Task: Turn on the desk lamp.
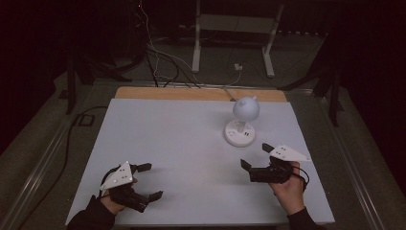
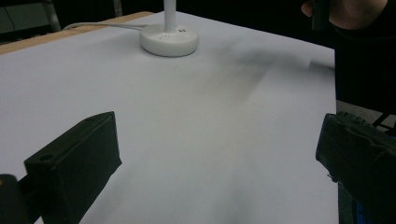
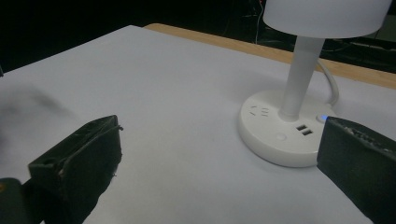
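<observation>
High view: white counter (image 1: 191, 158) fills the middle of the frame, a wood strip (image 1: 182, 93) along its far edge, dim room beyond.

Lamp (image 1: 242, 122) stands upright right of centre in the upper half of the counter — round white base, short stem, rounded shade. Its cord (image 1: 229, 92) runs off the far edge toward the floor. In the right tool's view the base (image 3: 285, 133) sits at right of frame with sockets, two USB ports and a small blue light near the edge; shade (image 3: 327, 16) is cut by the top edge.

Left tool (image 1: 149, 181) at lower left of the high view, held in a hand (image 1: 115, 199), jaws spread wide, nothing between them. Over bare counter; whether it touches the surface cannot be told in this light.

Right tool (image 1: 256, 155) at lower right, in the other hand (image 1: 288, 189) — jaws wide too, empty, just below the lamp and apart from it.

Left tool's view: lamp base (image 2: 169, 39) at top centre, well away from the jaws.
</observation>
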`<state>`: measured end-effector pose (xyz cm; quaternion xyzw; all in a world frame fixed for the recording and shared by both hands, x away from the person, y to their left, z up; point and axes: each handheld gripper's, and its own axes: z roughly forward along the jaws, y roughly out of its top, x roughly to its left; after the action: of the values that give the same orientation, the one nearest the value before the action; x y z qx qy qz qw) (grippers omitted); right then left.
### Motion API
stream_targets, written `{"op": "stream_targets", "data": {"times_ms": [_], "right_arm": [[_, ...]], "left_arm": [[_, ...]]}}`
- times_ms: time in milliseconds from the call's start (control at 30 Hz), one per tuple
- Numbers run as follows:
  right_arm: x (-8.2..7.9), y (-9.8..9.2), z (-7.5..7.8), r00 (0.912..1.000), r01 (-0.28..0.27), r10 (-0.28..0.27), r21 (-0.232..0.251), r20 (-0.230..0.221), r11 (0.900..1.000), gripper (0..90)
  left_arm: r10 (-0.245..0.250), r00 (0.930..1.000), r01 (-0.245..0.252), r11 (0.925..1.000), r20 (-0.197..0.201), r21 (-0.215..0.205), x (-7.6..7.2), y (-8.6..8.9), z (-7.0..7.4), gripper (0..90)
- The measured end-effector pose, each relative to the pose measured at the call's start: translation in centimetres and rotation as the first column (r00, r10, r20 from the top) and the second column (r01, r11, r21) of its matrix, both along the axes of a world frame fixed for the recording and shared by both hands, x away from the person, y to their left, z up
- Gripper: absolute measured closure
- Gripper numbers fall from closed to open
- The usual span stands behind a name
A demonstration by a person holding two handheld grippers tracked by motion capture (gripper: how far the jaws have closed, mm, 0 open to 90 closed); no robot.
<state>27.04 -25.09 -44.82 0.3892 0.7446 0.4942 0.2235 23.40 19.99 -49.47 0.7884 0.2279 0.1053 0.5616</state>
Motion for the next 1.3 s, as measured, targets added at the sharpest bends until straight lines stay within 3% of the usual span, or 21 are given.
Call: {"op": "stream_targets", "data": {"times_ms": [500,767,867,900,1133,1167,1300], "right_arm": [[1.6,0.9,-0.3,1.0000,0.004,-0.004,-0.002,-0.001,1.000,0.0],[2.7,1.8,-1.2,0.9994,0.012,-0.013,-0.034,-0.031,0.999,0.0],[3.2,2.2,-1.3,0.9992,0.031,-0.033,-0.050,-0.022,0.998,0.0],[3.5,2.6,-1.5,0.9977,0.064,-0.065,-0.049,-0.018,0.997,0.0],[4.5,3.2,-1.9,0.9951,0.086,-0.087,-0.041,-0.046,0.995,0.0],[4.8,3.2,-1.9,0.9935,0.095,-0.096,-0.022,-0.061,0.995,0.0],[5.3,3.3,-2.1,0.9931,0.105,-0.106,-0.020,-0.051,0.994,0.2]], "left_arm": [[-0.001,1.0000,0.001,1.0000,-0.002,-0.001,0.0,0.0,0.0,0.2],[-0.001,1.0000,0.001,1.0000,-0.002,0.000,0.0,0.0,0.0,0.2],[-0.001,1.0000,0.001,1.0000,-0.003,-0.002,0.0,0.0,0.0,0.2],[-0.001,1.0000,0.001,1.0000,-0.004,-0.002,0.0,0.0,0.0,0.2],[-0.003,1.0000,0.003,1.0000,-0.005,-0.002,0.0,0.1,0.0,0.2],[-0.003,1.0000,0.003,1.0000,-0.005,-0.003,0.0,0.1,0.0,0.2],[-0.003,1.0000,0.003,1.0000,-0.006,-0.002,0.0,0.1,0.0,0.3]]}}
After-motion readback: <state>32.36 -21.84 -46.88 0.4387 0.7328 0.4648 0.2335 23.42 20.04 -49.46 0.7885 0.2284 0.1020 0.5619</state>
